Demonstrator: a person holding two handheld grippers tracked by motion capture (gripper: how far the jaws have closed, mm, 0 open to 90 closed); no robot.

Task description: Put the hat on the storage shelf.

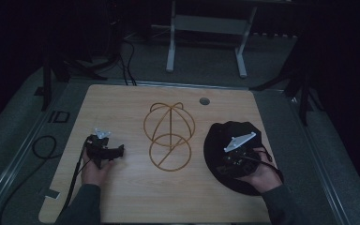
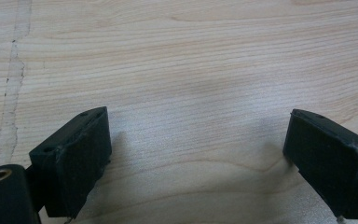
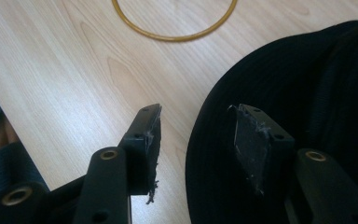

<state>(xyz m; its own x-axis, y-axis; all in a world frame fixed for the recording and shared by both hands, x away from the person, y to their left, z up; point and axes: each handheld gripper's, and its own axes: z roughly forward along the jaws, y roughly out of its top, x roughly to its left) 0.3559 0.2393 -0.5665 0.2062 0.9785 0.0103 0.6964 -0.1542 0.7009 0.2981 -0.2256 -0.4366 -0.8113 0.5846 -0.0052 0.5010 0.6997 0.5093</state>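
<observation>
Jaws spread on both: left gripper (image 2: 196,154) over bare table (image 1: 122,201) near the left edge, right gripper (image 3: 196,144) straddling the brim of the black hat (image 1: 225,140) by the right edge. Wire frame (image 1: 168,136) lies mid-table, long axis front to back. Right gripper view adds brim detail plus one frame ring (image 3: 175,28). Front strip open.

The left gripper (image 2: 198,154) is hovering close over the pale wooden desk (image 2: 191,60), its black jaws standing wide apart with bare wood grain between them and shadows lying beneath.
</observation>
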